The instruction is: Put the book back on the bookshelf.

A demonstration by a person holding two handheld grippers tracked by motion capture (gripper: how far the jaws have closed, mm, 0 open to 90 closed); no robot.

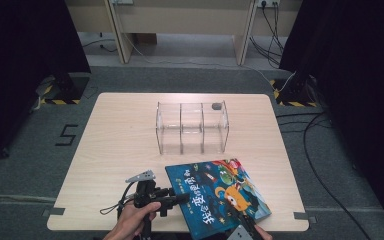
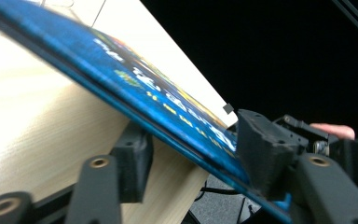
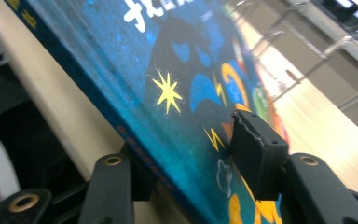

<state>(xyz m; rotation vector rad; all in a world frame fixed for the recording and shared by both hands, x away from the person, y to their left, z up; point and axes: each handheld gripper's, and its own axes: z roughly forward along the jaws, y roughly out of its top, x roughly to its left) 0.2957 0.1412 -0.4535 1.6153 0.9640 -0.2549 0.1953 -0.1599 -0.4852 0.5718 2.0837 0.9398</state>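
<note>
A blue picture book [image 1: 220, 192] with a cartoon cover lies near the table's front edge, a little right of centre. My left gripper [image 1: 180, 198] is shut on its left edge, one jaw under the cover and one on top. In the left gripper view the book [image 2: 144, 88] runs slanted between the jaws of that gripper [image 2: 191, 154], its edge raised off the wood. My right gripper [image 1: 242, 220] is shut on the book's near edge. In the right gripper view the cover [image 3: 182, 70] passes between the jaws of this gripper [image 3: 191, 158].
A clear three-compartment organizer [image 1: 192, 127] stands at the middle of the light wooden table [image 1: 120, 145], with a small grey object [image 1: 216, 106] at its right compartment. Cables lie on the floor to the right of the table.
</note>
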